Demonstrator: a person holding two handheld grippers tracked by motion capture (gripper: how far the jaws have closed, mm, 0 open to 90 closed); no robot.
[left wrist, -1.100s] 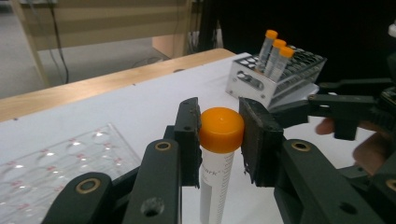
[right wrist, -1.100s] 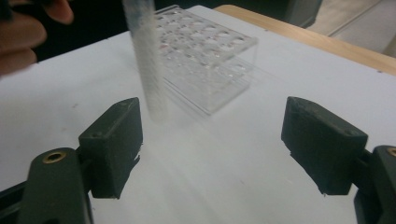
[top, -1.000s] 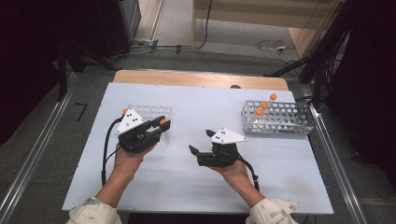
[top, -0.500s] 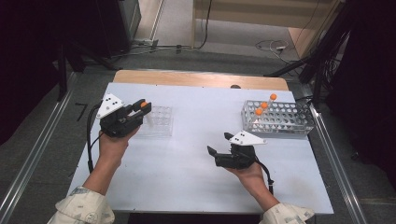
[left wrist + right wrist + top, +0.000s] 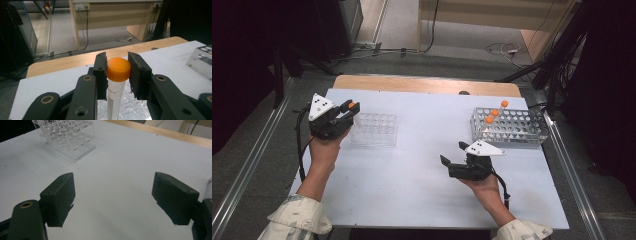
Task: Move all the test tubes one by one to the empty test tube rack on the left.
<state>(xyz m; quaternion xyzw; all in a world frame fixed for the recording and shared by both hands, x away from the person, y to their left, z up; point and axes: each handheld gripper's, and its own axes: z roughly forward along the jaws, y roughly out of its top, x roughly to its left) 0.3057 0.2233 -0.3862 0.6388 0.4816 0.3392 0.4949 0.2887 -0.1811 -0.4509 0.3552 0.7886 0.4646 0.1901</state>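
My left gripper (image 5: pixel 348 111) is shut on a clear tube with an orange cap (image 5: pixel 118 69), the pads pressing on the cap from both sides. It hovers at the left end of the clear plastic rack (image 5: pixel 373 129), whose wells show under the tube (image 5: pixel 130 107). My right gripper (image 5: pixel 453 153) stands open above the white table's right half, with nothing between its fingers (image 5: pixel 61 195). It points toward the clear rack (image 5: pixel 67 137). A metal rack (image 5: pixel 507 127) at the right holds three orange-capped tubes (image 5: pixel 495 112).
The white table (image 5: pixel 412 175) has a wooden strip (image 5: pixel 427 85) along its far edge. Metal rails run along both sides. Cables and desk legs lie on the floor beyond. The metal rack's corner (image 5: pixel 201 58) shows at the right in the left gripper view.
My left hand has carried the tube left and away from me, to the left end of the clear rack. My right hand has shifted right, nearer the metal rack.
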